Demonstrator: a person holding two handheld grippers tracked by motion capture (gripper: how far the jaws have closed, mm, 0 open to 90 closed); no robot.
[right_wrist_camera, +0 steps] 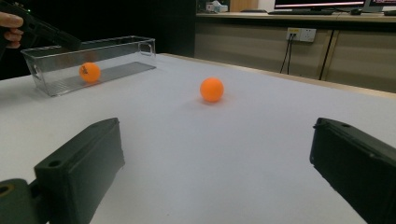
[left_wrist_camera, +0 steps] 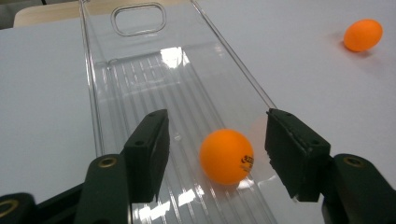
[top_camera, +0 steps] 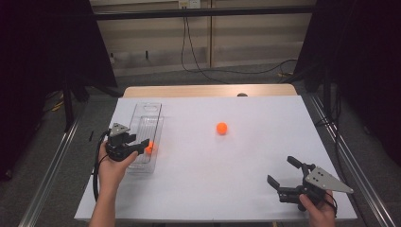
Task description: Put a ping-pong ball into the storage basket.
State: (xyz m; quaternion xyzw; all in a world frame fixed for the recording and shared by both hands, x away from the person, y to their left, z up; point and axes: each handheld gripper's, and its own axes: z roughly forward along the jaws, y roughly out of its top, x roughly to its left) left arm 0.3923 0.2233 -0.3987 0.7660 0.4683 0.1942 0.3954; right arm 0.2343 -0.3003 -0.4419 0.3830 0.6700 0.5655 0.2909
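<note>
Left gripper (left_wrist_camera: 212,156) spread around, not pressing, orange ball (left_wrist_camera: 226,156) lying on clear bin (left_wrist_camera: 140,84) floor | step: lift straight up clear of the walls, no nudging | bin holds that one ball | second ball (top_camera: 222,128) mid-table | my right gripper (top_camera: 289,175) spread, empty

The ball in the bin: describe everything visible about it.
The ball is a small, smooth orange sphere, apparently plastic, with dark print on one side. It rests on the ribbed floor of the clear bin, towards its near end. It lies between the open jaws of the left gripper, nearer one jaw but touching neither. A like ball lies apart on the table.
</note>
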